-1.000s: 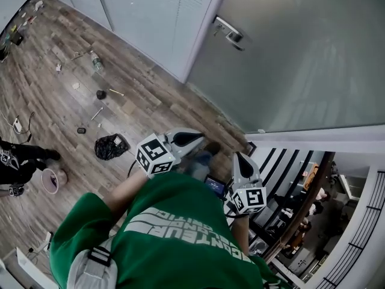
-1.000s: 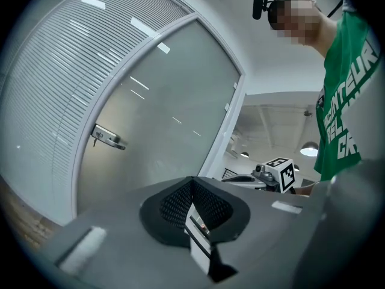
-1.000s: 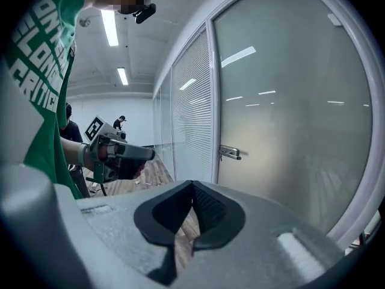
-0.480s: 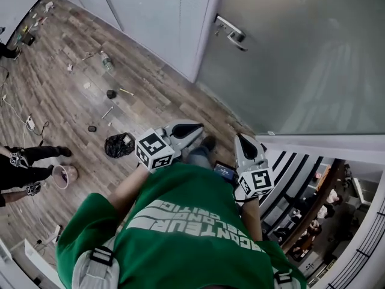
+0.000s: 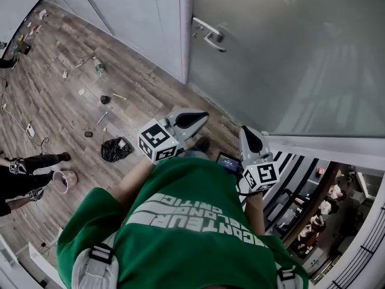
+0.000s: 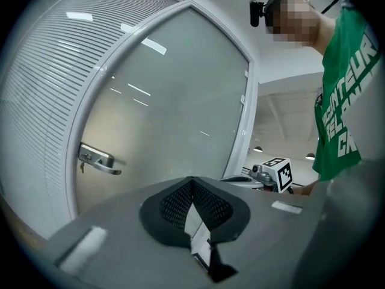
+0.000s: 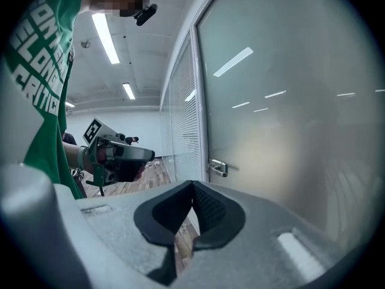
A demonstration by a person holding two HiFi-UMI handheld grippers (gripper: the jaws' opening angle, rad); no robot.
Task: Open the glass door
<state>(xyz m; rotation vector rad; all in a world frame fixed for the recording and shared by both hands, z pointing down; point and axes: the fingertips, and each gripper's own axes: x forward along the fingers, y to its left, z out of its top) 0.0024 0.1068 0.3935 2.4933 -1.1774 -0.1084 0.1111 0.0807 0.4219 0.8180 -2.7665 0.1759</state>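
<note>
A frosted glass door [image 5: 289,53] stands ahead in a white frame, shut, with a silver lever handle [image 5: 209,33] near its left edge. The handle [image 6: 96,160] shows at the left of the left gripper view, and the handle [image 7: 218,168] shows again in the right gripper view. My left gripper [image 5: 204,114] points toward the door, jaws together, holding nothing. My right gripper [image 5: 243,130] is beside it, shut and empty too. Both are well short of the handle. In the gripper views the left gripper [image 6: 192,182] and the right gripper [image 7: 194,185] show their pads meeting.
A slatted white panel [image 5: 135,14] adjoins the door on the left. The wood floor [image 5: 66,110] carries litter: a black bag [image 5: 112,150], a bottle [image 5: 99,68], small scraps. Another person's legs [image 5: 27,164] are at the left edge. A railing [image 5: 367,221] and drop lie to the right.
Both grippers and the person have moved closer to the door; the handle now sits further left in the head view. Both stay shut.
</note>
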